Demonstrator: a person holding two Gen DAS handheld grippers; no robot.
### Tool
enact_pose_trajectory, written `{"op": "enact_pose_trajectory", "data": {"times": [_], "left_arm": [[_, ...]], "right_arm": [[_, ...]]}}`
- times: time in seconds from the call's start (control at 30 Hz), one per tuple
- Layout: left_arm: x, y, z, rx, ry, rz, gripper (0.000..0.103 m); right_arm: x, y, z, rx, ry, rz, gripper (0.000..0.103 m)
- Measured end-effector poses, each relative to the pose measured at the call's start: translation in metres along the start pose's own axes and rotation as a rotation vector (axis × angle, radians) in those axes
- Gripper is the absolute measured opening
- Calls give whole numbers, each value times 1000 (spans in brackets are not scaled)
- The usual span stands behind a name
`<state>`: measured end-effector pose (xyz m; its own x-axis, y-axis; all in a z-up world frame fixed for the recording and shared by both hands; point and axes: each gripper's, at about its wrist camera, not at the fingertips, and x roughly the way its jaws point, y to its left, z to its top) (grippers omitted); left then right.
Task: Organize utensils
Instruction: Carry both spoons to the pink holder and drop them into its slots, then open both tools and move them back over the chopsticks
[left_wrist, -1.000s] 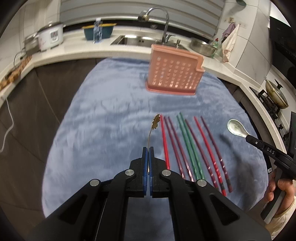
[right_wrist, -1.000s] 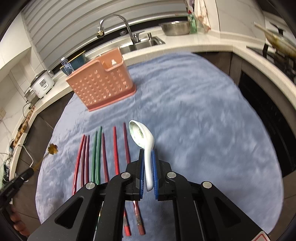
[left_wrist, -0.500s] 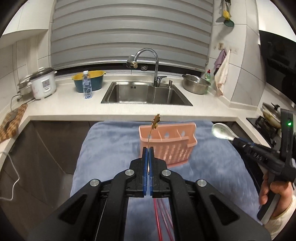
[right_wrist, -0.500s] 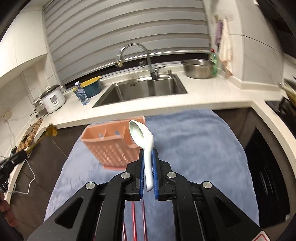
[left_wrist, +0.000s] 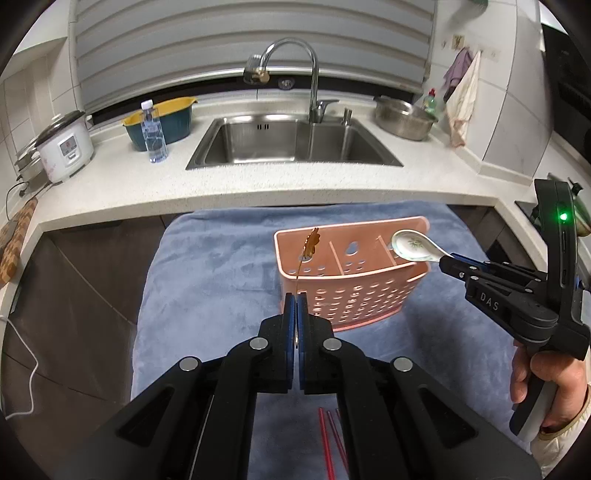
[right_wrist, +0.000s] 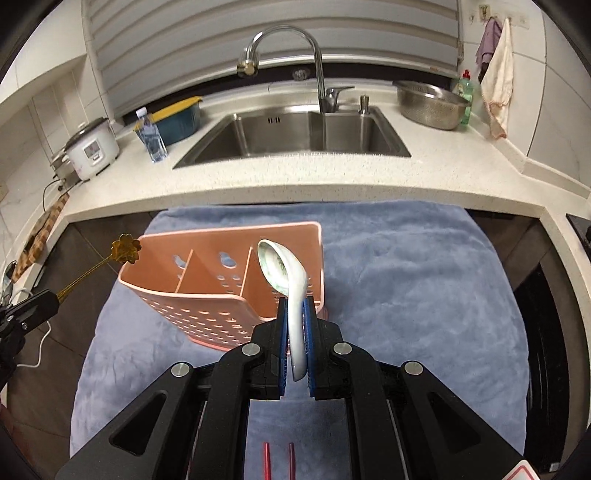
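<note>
A pink perforated utensil holder with three compartments stands on the blue cloth; it also shows in the right wrist view. My left gripper is shut on a thin gold flower-topped stick, whose top hovers over the holder's left compartment. My right gripper is shut on a white ceramic spoon, its bowl above the holder's right compartment. The spoon and right gripper show in the left wrist view. The gold stick shows left in the right wrist view.
Tips of red chopsticks lie on the cloth below the grippers, also seen in the right wrist view. Behind the cloth runs a white counter with a steel sink, a faucet, a rice cooker and a steel bowl.
Both grippers have risen from the cloth and moved forward to the holder with their utensils. The chopsticks have dropped to the bottom edge of both views.
</note>
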<state>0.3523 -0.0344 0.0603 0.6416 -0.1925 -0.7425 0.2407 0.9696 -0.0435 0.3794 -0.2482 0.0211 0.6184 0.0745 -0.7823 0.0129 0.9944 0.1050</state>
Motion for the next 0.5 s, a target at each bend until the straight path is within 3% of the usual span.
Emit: {"op": "enact_pose_trajectory", "data": {"times": [0.2, 0.37, 0.4, 0.5], "left_arm": [[25, -1, 11, 9, 52, 21, 1], [31, 0, 23, -14, 25, 31, 4], [29, 1, 25, -24, 10, 41, 9], [19, 5, 28, -47, -46, 77, 55]], "right_arm": [[21, 3, 8, -23, 40, -35, 8], [15, 3, 20, -2, -8, -23, 11], [11, 2, 22, 5, -21, -20, 13], [-10, -1, 23, 25, -83, -15, 24]]}}
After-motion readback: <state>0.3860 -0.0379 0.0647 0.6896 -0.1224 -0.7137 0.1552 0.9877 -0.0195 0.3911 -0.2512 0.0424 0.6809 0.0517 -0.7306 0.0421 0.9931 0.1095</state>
